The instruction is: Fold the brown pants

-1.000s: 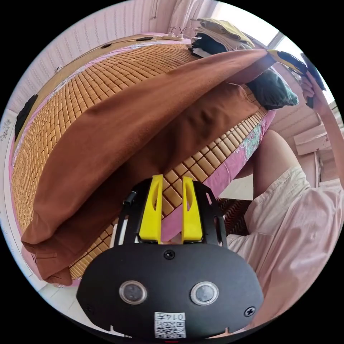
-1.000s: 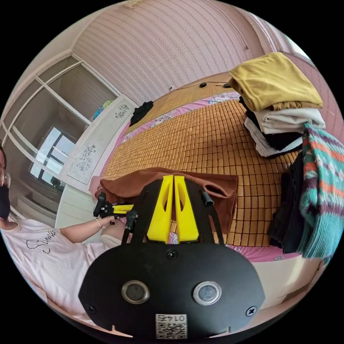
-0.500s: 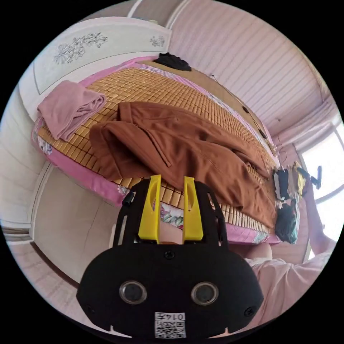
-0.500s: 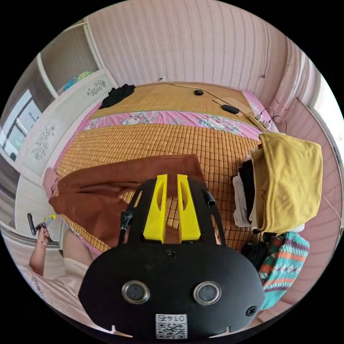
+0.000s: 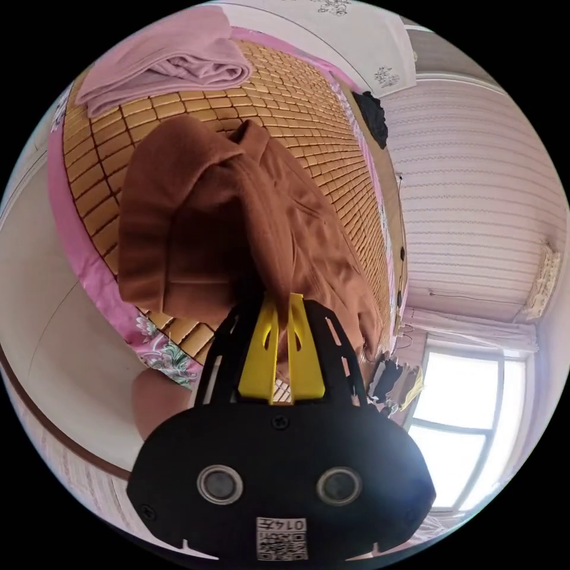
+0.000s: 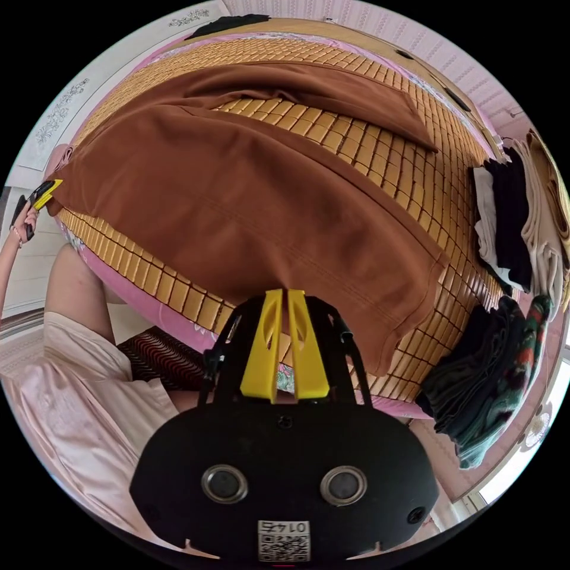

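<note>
Left gripper view: the left gripper (image 5: 281,300) is pinching a fold of the brown pants (image 5: 225,219) between its near-closed yellow jaws, the waist end bunching at 11 o'clock on the bamboo mat (image 5: 309,113), with a pink folded cloth (image 5: 172,56) lying at 12 o'clock. Right gripper view: the right gripper (image 6: 284,295) is holding its jaws pressed together at the pants' near edge, though whether cloth is caught between them cannot be told. This view is also showing the legs spreading flat across the mat, a stack of folded clothes (image 6: 522,219) at 3 o'clock, and the person's hand (image 6: 24,219) working the left gripper at 9 o'clock.
</note>
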A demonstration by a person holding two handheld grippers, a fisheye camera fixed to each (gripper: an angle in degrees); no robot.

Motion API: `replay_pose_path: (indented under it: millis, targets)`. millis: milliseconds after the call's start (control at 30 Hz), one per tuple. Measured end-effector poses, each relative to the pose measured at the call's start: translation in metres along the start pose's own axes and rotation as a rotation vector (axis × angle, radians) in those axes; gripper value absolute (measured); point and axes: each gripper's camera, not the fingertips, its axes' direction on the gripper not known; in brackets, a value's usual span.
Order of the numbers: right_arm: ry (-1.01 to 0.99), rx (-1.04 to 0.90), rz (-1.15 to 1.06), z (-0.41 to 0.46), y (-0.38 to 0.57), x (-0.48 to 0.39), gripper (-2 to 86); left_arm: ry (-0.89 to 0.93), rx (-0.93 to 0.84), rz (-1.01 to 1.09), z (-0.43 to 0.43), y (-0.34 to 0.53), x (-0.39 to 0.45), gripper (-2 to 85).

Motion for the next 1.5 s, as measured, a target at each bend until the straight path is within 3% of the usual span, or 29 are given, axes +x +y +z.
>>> replay_pose_path:
  millis: [133, 300, 400, 533, 600, 733, 833, 933, 1000, 1167, 1300, 1400, 1500]
  targets:
    - [0.032, 0.011, 0.004, -0.009, -0.01, 0.018, -0.7, -0.1, 0.054, 0.268, -0.042, -0.016, 0.066, -0.9]
    - [-0.018, 0.008, 0.037, -0.003, 0.001, 0.044, -0.7, 0.06, 0.22, 0.698, -0.118, 0.031, 0.119, -0.9]
    - [-0.075, -0.024, 0.057, 0.025, 0.019, 0.045, 0.2, 0.161, 0.236, 0.582, -0.14, 0.07, 0.058, -0.8]
    - [-0.108, -0.057, 0.151, 0.063, 0.038, 0.049, 5.4, -0.124, 0.049, 0.107, -0.099, 0.106, -0.074, 0.7]
    - [-0.106, -0.006, 0.216, 0.066, 0.046, 0.056, 7.2, -0.235, 0.016, -0.005, -0.087, 0.117, -0.106, 2.3]
    - [-0.174, 0.046, 0.358, 0.067, 0.057, 0.076, 14.1, -0.055, 0.149, -0.139, -0.099, 0.126, -0.13, 0.7]
    - [-0.236, 0.056, 0.432, 0.08, 0.063, 0.088, 13.7, -0.132, 0.129, -0.099, -0.1, 0.121, -0.118, -0.2]
    - [-0.11, 0.0, 0.438, 0.094, 0.054, 0.082, 9.5, -0.147, 0.126, -0.087, -0.102, 0.118, -0.108, -0.6]
    - [-0.018, -0.027, 0.369, 0.101, 0.045, 0.071, 7.1, -0.13, 0.132, -0.066, -0.105, 0.117, -0.102, -0.7]
    - [-0.014, -0.077, 0.227, 0.113, 0.037, 0.065, -0.2, -0.085, 0.166, 0.029, -0.12, 0.11, -0.072, -0.9]
    - [0.195, -0.179, 0.128, 0.131, 0.048, 0.066, -0.8, -0.074, 0.181, 0.18, -0.135, 0.103, -0.038, -0.9]
    - [0.124, -0.16, 0.177, 0.134, 0.061, 0.084, -0.9, -0.166, 0.129, 0.201, -0.124, 0.106, -0.032, -0.8]
    - [0.05, -0.211, 0.228, 0.139, 0.066, 0.097, -0.9, -0.229, 0.059, 0.068, -0.105, 0.118, -0.058, -0.5]
